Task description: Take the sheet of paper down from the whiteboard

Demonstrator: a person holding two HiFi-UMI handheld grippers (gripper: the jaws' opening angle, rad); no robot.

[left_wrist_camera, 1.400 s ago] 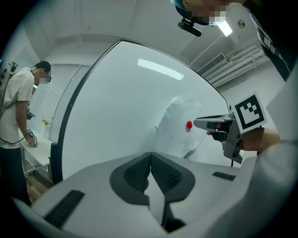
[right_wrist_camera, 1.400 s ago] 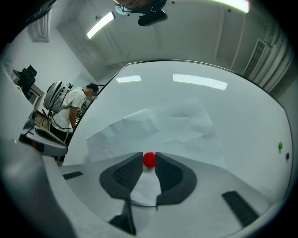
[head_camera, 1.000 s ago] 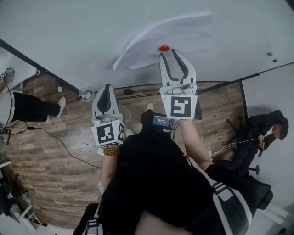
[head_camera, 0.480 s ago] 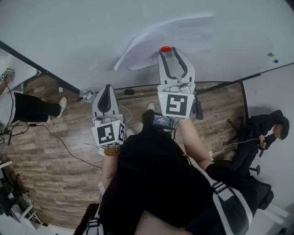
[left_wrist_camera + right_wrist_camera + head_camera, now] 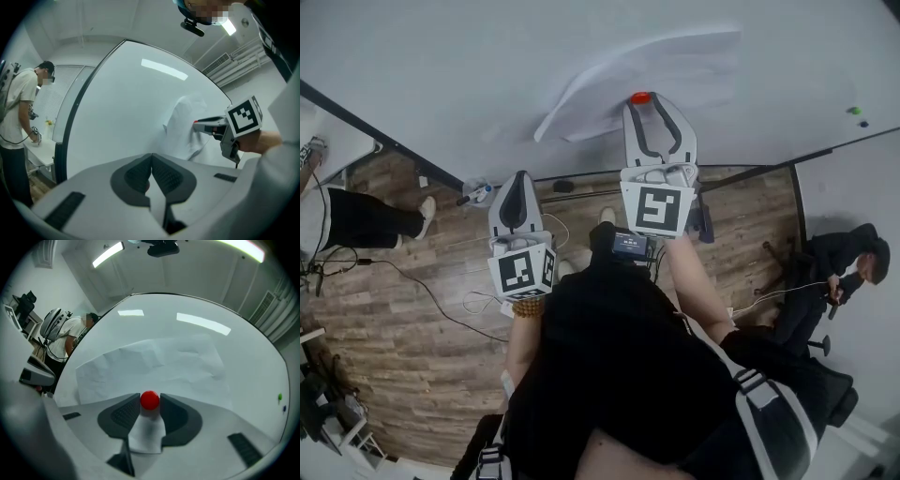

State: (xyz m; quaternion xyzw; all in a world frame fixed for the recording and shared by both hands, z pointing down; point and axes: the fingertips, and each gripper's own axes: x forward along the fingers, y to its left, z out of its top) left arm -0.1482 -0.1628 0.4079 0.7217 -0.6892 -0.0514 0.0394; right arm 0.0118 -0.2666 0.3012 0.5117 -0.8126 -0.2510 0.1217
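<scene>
Now the jaws of my right gripper (image 5: 644,103), having just been closing, pinch the red magnet (image 5: 150,400) at six o'clock on the sheet of paper (image 5: 154,362), while my left gripper (image 5: 151,157) is pressed together.

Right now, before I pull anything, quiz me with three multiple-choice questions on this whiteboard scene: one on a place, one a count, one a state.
1. Where is the red magnet? A on the floor; B between the right gripper's jaws; C on a desk.
2. How many sheets are on the whiteboard? A one; B two; C three.
3. The left gripper's jaws are: A shut, empty; B wide open; C gripping paper.
Answers: B, those jaws, just closing, clasp the magnet; A, one sheet shows; A, they meet with nothing between.
</scene>
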